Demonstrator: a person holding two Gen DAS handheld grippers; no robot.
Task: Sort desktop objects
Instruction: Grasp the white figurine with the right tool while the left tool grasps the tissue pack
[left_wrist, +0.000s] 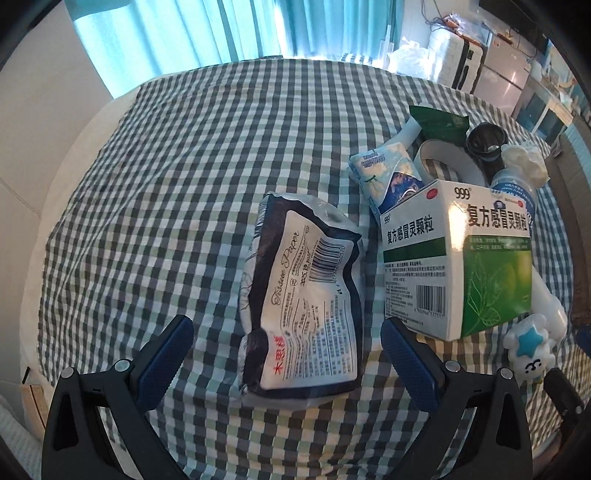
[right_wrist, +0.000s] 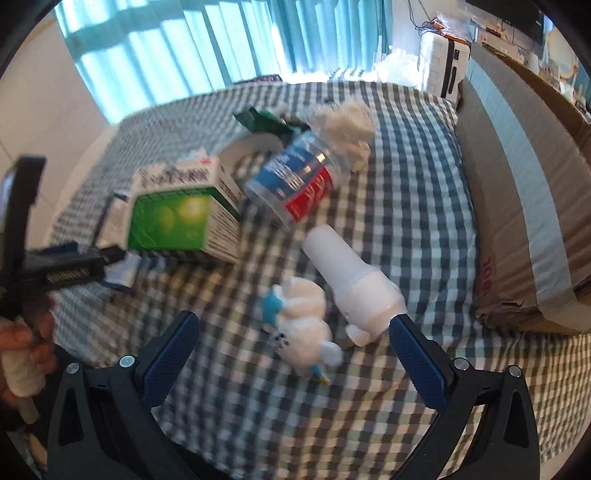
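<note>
While both tools hang over a surface (left_wrist: 207, 155) covered in a blue, green and white checked cloth, each has its blue-padded fingers spread wide and holds nothing.

In the left wrist view, the left tool (left_wrist: 287, 363) points steeply down at a crumpled tissue paper pack (left_wrist: 304, 299), which lies flat between the finger pads (left_wrist: 164, 363) without touching them. Just right of it stands a green and white medicine box (left_wrist: 458, 258), tilted. Behind the box lie a smaller blue and white tissue pack (left_wrist: 384, 173), a white tape roll (left_wrist: 447, 158), a dark green packet (left_wrist: 439, 120), a black cup (left_wrist: 485, 142) and crumpled white paper (left_wrist: 524, 158). At the right edge sits a white cloud-shaped toy with a blue star (left_wrist: 528, 349).

In the blurred right wrist view, a hand (right_wrist: 26, 339) at the far left grips the other tool's handle. The right tool (right_wrist: 291, 363) hangs above the cloud toy (right_wrist: 303, 325). Just right of the toy lies a white plastic bottle (right_wrist: 354, 284), close to the right finger. Behind them lies a clear bottle with a blue and red label (right_wrist: 299, 184). A taped cardboard box (right_wrist: 524, 192) sits at the right.
</note>
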